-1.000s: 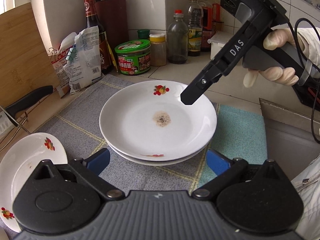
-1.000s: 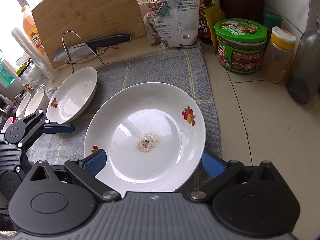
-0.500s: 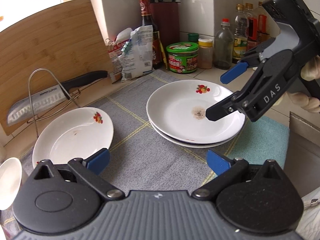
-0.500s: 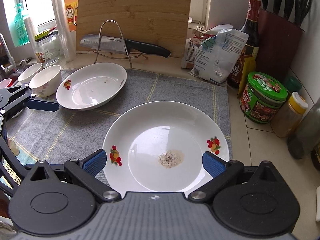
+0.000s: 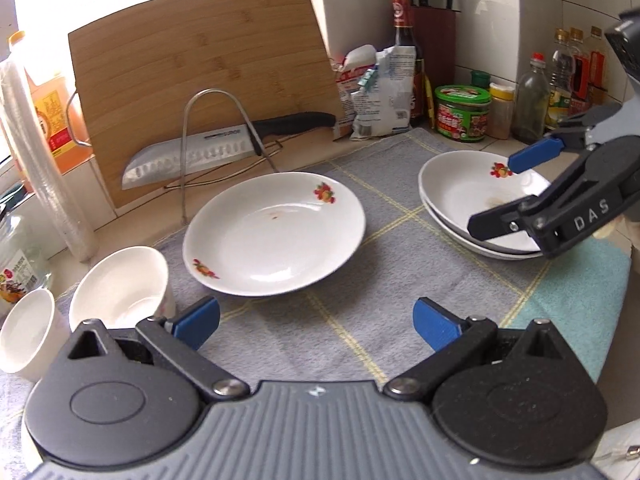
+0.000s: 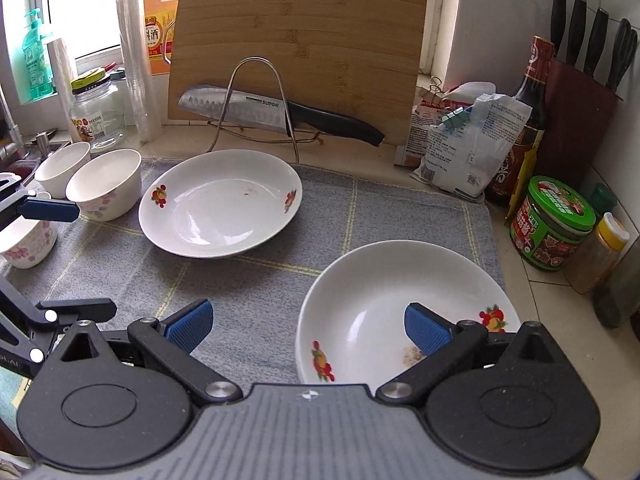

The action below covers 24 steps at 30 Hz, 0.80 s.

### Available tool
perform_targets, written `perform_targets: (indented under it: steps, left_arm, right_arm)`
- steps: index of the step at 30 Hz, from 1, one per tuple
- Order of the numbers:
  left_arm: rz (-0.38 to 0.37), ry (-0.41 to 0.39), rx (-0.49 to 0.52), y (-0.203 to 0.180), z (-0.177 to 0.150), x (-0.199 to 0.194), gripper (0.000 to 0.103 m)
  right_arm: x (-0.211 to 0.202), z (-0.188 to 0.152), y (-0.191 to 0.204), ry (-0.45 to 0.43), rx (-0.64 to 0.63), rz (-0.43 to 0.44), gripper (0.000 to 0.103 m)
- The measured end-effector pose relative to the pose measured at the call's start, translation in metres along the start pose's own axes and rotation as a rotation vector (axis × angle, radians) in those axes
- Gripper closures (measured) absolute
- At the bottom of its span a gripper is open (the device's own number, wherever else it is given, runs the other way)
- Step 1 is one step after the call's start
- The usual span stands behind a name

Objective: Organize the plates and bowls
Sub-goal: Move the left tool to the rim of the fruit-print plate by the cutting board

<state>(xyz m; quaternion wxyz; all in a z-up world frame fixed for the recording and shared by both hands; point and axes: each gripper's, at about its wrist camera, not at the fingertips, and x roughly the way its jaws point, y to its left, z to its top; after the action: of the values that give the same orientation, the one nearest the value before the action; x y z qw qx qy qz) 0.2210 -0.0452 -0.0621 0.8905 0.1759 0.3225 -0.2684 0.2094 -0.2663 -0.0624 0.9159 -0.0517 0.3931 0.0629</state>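
Two white fruit-pattern plates sit stacked (image 5: 468,200) on the grey cloth at the right; the top plate shows in the right wrist view (image 6: 384,304). A single matching plate (image 5: 276,236) lies mid-cloth, also in the right wrist view (image 6: 220,204). White bowls (image 5: 120,284) (image 6: 105,184) stand at the left. My left gripper (image 5: 316,320) is open and empty, just short of the single plate. My right gripper (image 6: 306,326) is open and empty over the left rim of the stack; it shows in the left wrist view (image 5: 516,184).
A bamboo cutting board (image 5: 200,100) leans at the back with a knife (image 6: 272,114) on a wire rack. Snack bags (image 6: 464,148), a green-lidded jar (image 6: 550,224), sauce bottles and a knife block (image 6: 580,112) crowd the back right. A glass jar (image 6: 96,112) stands back left.
Both grippers have pulled back and swung left from the stacked plates. The single plate and the bowls have come into view ahead of the left gripper.
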Motion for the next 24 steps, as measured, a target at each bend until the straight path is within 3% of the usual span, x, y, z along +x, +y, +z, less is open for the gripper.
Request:
perform_targets:
  steps: [6, 13, 20, 24]
  left_arm:
    - [0.002, -0.012, -0.039, 0.042, -0.004, -0.004, 0.001]
    - [-0.006, 0.017, -0.032, 0.053, -0.007, 0.002, 0.001]
    - [0.075, 0.047, -0.076, 0.063, 0.001, 0.008, 0.001]
    - [0.082, 0.027, -0.125, 0.07, 0.005, 0.008, 0.001]
  right_arm:
    - [0.01, 0.005, 0.043, 0.003, -0.018, -0.025, 0.0]
    - [0.022, 0.007, 0.067, 0.017, -0.08, 0.009, 0.0]
    - [0.044, 0.003, 0.08, 0.011, -0.185, 0.036, 0.0]
    - [0.058, -0.002, 0.087, 0.031, -0.224, 0.076, 0.0]
